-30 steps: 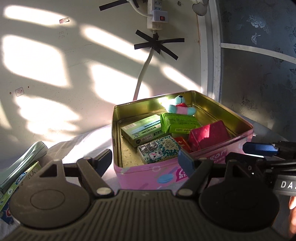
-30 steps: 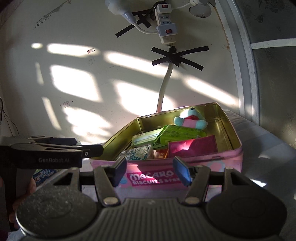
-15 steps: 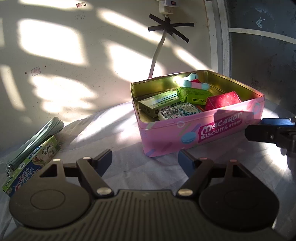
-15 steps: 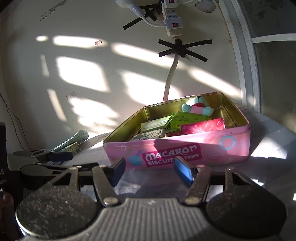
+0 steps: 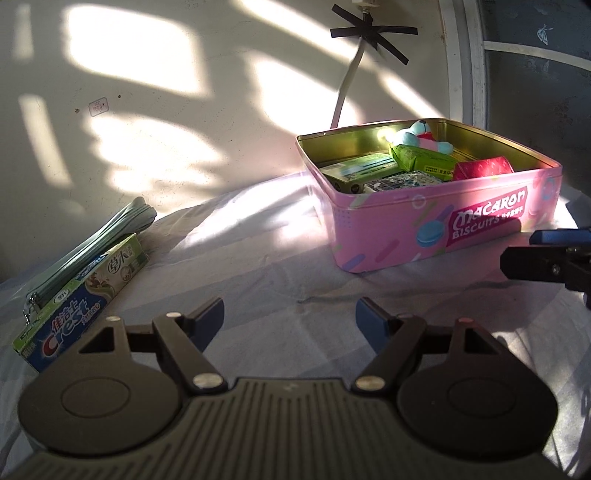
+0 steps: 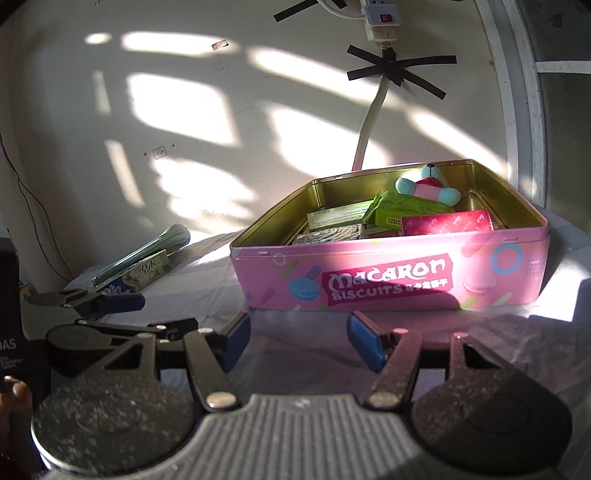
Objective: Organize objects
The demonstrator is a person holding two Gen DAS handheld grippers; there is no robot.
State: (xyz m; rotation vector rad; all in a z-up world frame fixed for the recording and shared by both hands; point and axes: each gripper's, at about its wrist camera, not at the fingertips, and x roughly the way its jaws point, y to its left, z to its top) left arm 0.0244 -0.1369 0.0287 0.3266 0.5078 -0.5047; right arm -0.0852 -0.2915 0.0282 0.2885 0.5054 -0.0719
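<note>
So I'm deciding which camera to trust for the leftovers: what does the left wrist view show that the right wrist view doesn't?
Only the left wrist view: the Crest toothpaste box with its brand lettering readable, and the pouch's zipper pull. Only the right wrist view: the power strip on the wall and a fingertip at the left edge. Both: the pink Macaron biscuit tin holding packets and a plush toy, the green zip pouch, and both hand-held grippers, open and empty.
</note>
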